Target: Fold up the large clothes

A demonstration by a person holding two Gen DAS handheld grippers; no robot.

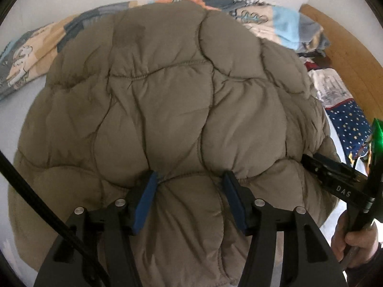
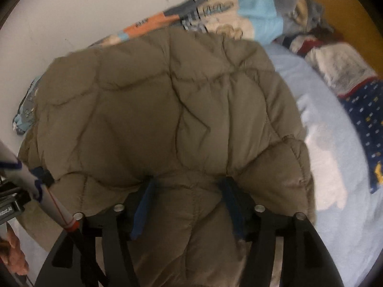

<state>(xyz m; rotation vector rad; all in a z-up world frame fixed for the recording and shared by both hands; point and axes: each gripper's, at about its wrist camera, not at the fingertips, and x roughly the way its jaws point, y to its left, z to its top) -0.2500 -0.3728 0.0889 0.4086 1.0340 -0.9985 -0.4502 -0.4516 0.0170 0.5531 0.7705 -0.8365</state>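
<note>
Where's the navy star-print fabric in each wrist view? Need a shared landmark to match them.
Left wrist: navy star-print fabric at the right edge, mid-height, beyond the brown puffer jacket.
Right wrist: navy star-print fabric at the far right edge, mid-height, on the light blue sheet.
Shared landmark: the patchwork blanket behind the jacket.

Home bedroom, bed sheet (image 2: 323,143), patterned blanket (image 1: 275,21), wooden headboard (image 1: 347,47)
</note>
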